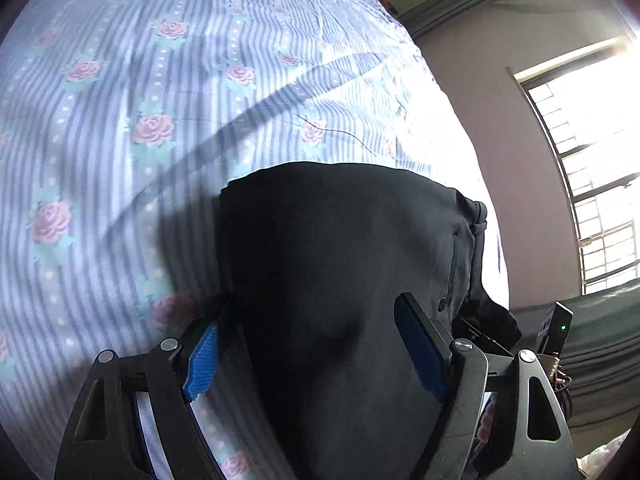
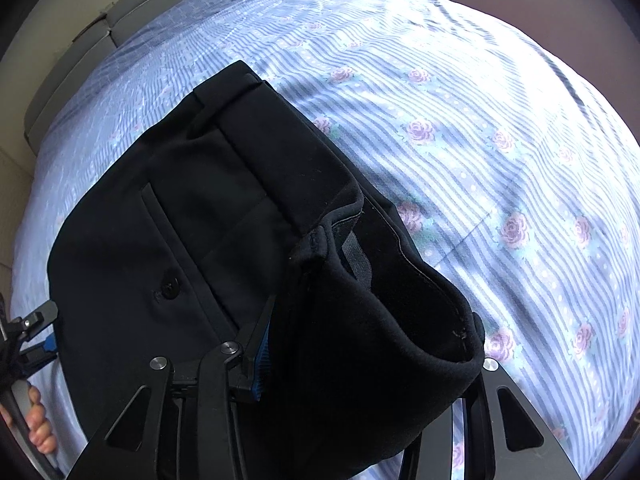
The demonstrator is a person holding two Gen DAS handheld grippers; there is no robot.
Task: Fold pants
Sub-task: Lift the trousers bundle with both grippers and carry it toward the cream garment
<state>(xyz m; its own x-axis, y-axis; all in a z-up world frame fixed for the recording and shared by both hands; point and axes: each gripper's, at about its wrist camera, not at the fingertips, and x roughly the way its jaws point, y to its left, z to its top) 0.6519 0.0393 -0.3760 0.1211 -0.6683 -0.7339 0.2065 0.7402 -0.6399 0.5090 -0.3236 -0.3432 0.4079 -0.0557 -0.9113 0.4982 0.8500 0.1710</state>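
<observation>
Black pants (image 1: pixel 340 260) lie on a bed with a blue striped, rose-print sheet (image 1: pixel 120 120). My left gripper (image 1: pixel 314 304) stands open over the pants. Its left blue pad (image 1: pixel 200 360) is at the cloth's left edge and its right pad (image 1: pixel 420 344) is above the cloth. In the right wrist view the waistband end with a button (image 2: pixel 168 288) is bunched and lifted. My right gripper (image 2: pixel 372 320) is shut on that bunched waistband; its right finger is hidden behind the cloth. The left gripper (image 2: pixel 46 326) and a hand (image 2: pixel 36 420) show at the left edge.
A pale wall and a barred bright window (image 1: pixel 592 160) lie right of the bed. Grey-green fabric (image 1: pixel 600 344) and a dark device with a green light (image 1: pixel 560 324) sit at the right. A grey box (image 2: pixel 120 20) stands beyond the bed's far left corner.
</observation>
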